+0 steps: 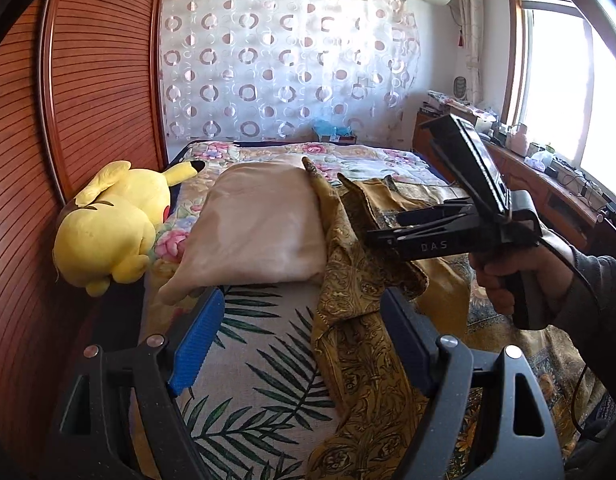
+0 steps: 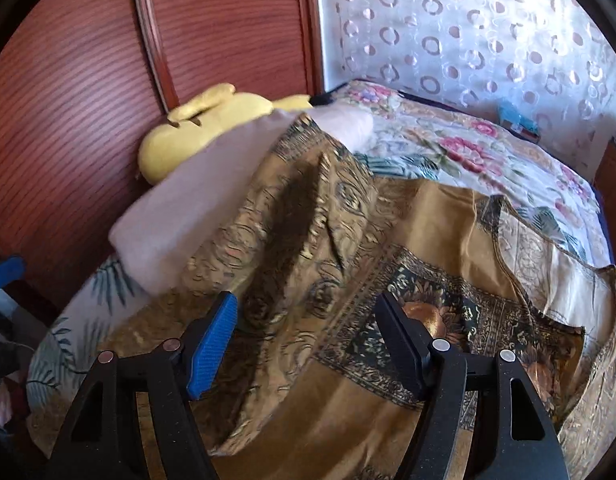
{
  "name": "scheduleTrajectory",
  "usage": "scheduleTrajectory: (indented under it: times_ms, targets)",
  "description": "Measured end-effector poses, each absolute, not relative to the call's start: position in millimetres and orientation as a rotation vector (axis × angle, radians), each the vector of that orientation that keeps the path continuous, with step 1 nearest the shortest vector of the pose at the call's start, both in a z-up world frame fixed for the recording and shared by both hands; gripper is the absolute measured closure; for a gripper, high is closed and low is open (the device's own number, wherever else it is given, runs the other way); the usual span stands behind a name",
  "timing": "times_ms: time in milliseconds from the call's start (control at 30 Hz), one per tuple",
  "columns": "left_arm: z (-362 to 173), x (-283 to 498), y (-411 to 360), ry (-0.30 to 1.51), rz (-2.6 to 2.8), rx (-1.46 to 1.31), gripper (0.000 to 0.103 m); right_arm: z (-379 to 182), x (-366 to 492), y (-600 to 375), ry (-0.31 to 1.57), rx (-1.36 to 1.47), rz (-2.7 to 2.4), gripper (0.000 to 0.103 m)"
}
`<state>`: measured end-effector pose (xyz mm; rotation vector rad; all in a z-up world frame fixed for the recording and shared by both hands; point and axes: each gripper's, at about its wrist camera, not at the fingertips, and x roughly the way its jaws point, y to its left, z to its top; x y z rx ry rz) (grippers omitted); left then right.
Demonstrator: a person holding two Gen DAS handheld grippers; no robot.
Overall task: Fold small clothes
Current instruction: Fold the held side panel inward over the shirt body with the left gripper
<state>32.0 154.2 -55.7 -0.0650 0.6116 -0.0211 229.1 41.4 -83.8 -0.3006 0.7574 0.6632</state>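
Golden patterned garment [image 2: 347,240] lies rumpled on the bed; neither gripper [image 1: 296,340] clamps it, jaws apart.

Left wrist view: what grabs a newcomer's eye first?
The yellow plush toy lying against the wooden headboard at left, beside a beige pillow. Next, the crumpled gold patterned garment spread over the bed, partly against the pillow. At right, a hand holds the right claw above it.
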Motion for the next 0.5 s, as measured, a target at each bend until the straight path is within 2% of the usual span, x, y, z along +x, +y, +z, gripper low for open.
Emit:
scheduleTrajectory:
  times_ms: [267, 500]
  targets:
    - [-56, 40, 147, 0.606, -0.031, -0.061, 0.022, -66, 242, -10, 0.722, -0.301, 0.562, 0.030]
    - [-53, 74, 131, 0.626, -0.076, -0.014, 0.022, -61, 215, -60, 0.687, -0.287, 0.580, 0.030]
